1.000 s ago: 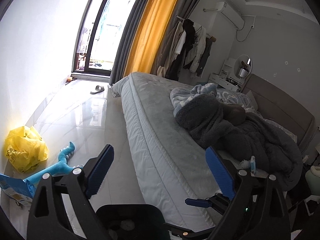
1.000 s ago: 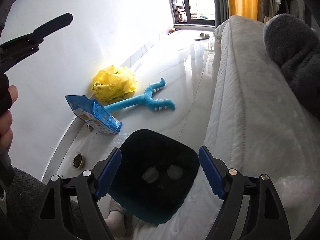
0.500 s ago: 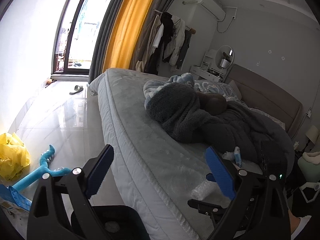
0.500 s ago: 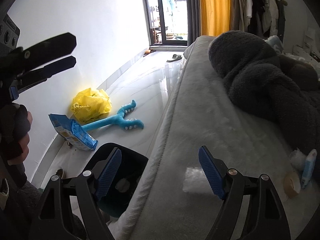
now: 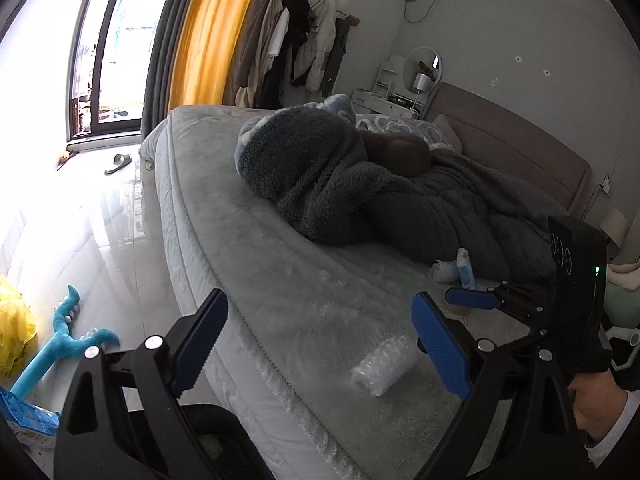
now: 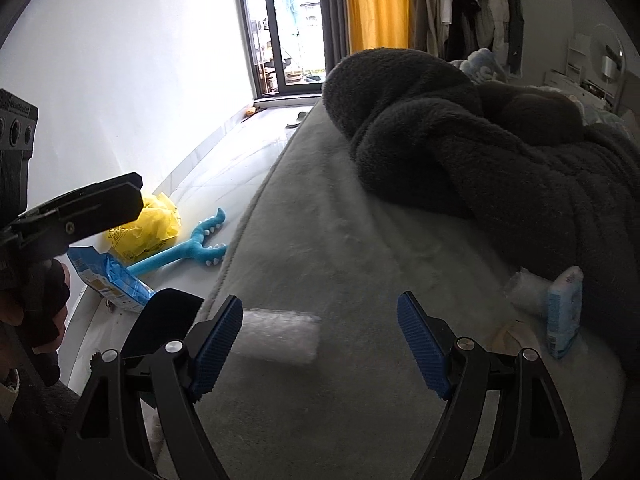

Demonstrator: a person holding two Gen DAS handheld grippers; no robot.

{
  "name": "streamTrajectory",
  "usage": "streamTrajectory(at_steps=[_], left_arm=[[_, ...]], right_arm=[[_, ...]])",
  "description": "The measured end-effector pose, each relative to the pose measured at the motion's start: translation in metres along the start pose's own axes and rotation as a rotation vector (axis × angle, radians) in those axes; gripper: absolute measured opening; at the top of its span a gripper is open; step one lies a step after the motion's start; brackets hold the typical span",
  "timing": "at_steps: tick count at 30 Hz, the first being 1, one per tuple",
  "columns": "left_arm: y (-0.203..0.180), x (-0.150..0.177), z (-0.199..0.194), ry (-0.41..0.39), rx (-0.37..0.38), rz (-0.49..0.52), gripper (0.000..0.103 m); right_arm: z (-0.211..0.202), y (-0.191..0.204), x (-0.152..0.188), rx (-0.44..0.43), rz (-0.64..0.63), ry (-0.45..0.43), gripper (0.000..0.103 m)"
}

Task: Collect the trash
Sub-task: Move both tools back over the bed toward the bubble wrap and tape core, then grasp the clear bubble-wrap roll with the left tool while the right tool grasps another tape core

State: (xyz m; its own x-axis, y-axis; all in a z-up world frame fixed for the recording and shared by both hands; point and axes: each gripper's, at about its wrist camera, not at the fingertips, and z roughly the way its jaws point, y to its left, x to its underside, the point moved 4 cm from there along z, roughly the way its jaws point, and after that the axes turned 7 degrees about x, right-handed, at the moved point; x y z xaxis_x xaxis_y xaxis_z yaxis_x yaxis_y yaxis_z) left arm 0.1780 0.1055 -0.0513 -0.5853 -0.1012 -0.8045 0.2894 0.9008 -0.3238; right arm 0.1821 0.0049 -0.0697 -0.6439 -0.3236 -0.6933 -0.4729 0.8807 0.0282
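- While both grippers hung over the near edge of the bed (image 5: 280, 264), the left gripper (image 5: 320, 344) had its blue pads wide apart, with nothing between them.
- The right gripper (image 6: 320, 340) also stood with its jaws spread wide and held nothing; its pads touched no object.
- A clear plastic wrapper (image 6: 280, 338), rolled into a short cylinder, lay on the grey bed cover just beyond the right gripper's left pad, near the bed's edge.
- In the left wrist view the same wrapper (image 5: 382, 366) lay on the cover between the two pads and a little beyond them, nearer the right one.
- Farther right on the bed, a small blue and white bottle (image 6: 564, 312) lay against the dark fleece blanket (image 6: 480, 140), with a crumpled clear scrap (image 6: 520, 290) just to its left and a tan paper scrap (image 6: 512, 334) near it.
- A black bin (image 6: 160, 320) stood on the floor beside the near left corner of the bed, partly hidden by the right gripper's left finger.
- On the white floor (image 5: 80, 240) to the left lay a yellow plastic bag (image 6: 148, 228), a blue snack bag (image 6: 108, 280) and a turquoise forked toy (image 6: 188, 246), all close to the wall.
- A slipper (image 5: 118, 162) lay far off by the balcony door (image 5: 104, 60), beside the yellow curtain (image 5: 208, 40).
- Coats (image 5: 304, 44) hung on a rack beyond the bed.
- A hand (image 5: 592, 412) in a dark sleeve gripped the right gripper's handle at the right edge.
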Motion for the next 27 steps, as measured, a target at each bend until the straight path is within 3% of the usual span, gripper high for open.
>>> streamTrajectory(at_steps=[18, 27], left_arm=[[-0.042, 0.038, 0.067, 0.187, 0.163, 0.156, 0.094], [-0.043, 0.061, 0.092, 0.281, 0.204, 0.165, 0.082]], right_arm=[[0.006, -0.076, 0.01, 0.071, 0.095, 0.023, 0.081], [0.008, -0.102, 0.016, 0.087, 0.126, 0.044, 0.081]])
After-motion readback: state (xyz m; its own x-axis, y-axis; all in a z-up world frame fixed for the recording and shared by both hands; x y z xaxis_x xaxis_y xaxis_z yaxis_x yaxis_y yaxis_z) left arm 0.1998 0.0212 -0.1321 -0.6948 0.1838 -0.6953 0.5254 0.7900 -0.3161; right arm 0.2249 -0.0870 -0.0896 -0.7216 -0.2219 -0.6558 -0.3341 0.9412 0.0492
